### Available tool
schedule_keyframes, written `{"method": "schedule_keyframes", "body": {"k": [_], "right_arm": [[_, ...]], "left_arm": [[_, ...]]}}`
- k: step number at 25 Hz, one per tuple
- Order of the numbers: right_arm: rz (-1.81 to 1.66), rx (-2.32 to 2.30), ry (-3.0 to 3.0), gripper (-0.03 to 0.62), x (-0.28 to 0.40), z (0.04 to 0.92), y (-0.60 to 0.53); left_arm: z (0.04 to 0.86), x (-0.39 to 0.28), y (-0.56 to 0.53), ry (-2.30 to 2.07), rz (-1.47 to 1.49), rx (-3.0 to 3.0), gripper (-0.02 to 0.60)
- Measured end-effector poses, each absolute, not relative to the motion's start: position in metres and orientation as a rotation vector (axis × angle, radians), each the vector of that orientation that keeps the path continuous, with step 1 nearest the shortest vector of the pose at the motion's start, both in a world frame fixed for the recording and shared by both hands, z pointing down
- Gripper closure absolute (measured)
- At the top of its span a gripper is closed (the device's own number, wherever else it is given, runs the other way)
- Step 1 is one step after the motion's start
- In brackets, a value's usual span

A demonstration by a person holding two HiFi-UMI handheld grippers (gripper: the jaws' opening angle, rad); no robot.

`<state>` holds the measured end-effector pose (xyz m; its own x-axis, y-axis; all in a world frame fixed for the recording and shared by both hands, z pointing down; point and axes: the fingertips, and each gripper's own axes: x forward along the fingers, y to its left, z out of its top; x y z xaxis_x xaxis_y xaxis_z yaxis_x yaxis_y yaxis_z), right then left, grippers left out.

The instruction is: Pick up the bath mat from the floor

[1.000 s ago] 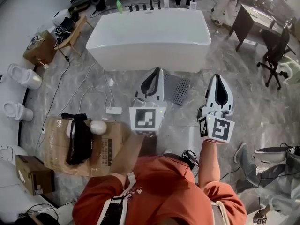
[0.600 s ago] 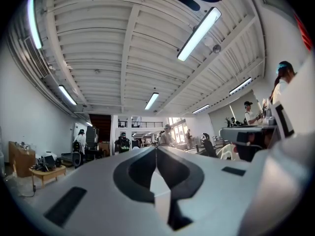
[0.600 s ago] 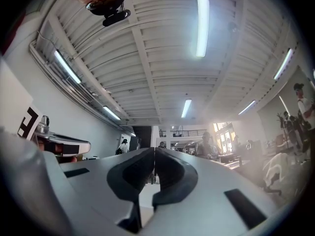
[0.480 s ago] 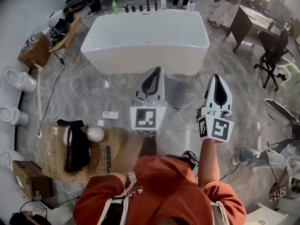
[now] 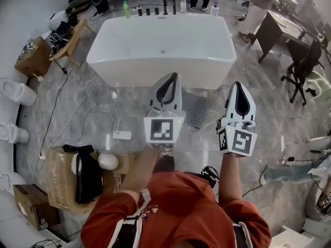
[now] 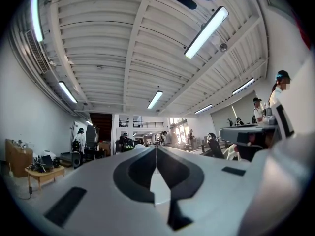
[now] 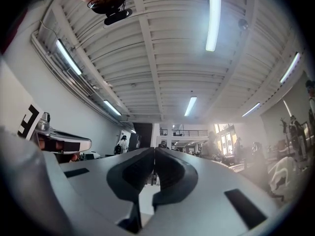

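Note:
The bath mat (image 5: 199, 112), a small grey perforated rectangle, lies flat on the marble floor just in front of the white bathtub (image 5: 160, 45). In the head view it shows between my two grippers, its left edge hidden behind the left one. My left gripper (image 5: 172, 77) is held at chest height, shut and empty, well above the floor. My right gripper (image 5: 239, 85) is beside it, also shut with nothing in it. Both gripper views look out level into the hall, so the mat is not in them; the left gripper (image 6: 156, 149) and right gripper (image 7: 154, 151) show their jaws pressed together.
A cardboard box (image 5: 61, 177) with dark gear on it sits at my left. A white power strip (image 5: 122, 135) and cables lie on the floor nearby. Toilets (image 5: 12, 91) line the left wall. A desk and office chair (image 5: 301, 66) stand at the right. Bottles (image 5: 126, 8) stand along the tub's far rim.
The tub and the mat have slid lower and nearer in the head view, as I have stepped toward them. Both grippers stay shut and in the same place in the view.

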<state>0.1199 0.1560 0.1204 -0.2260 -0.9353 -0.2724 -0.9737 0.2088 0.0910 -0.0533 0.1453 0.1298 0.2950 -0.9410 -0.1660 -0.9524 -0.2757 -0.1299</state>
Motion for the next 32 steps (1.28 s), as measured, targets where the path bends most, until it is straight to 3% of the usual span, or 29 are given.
{"method": "schedule_keyframes", "body": {"k": [15, 32], "right_arm": [[0.429, -1.929, 2.357, 0.582, 0.037, 0.125, 0.058], [0.344, -1.972, 2.305, 0.582, 0.071, 0.144, -0.016]], "left_arm": [[0.138, -0.134, 0.037, 1.741, 0.109, -2.435, 0.565], [0.163, -0.102, -0.036, 1.719, 0.006, -2.467, 0.565]]}}
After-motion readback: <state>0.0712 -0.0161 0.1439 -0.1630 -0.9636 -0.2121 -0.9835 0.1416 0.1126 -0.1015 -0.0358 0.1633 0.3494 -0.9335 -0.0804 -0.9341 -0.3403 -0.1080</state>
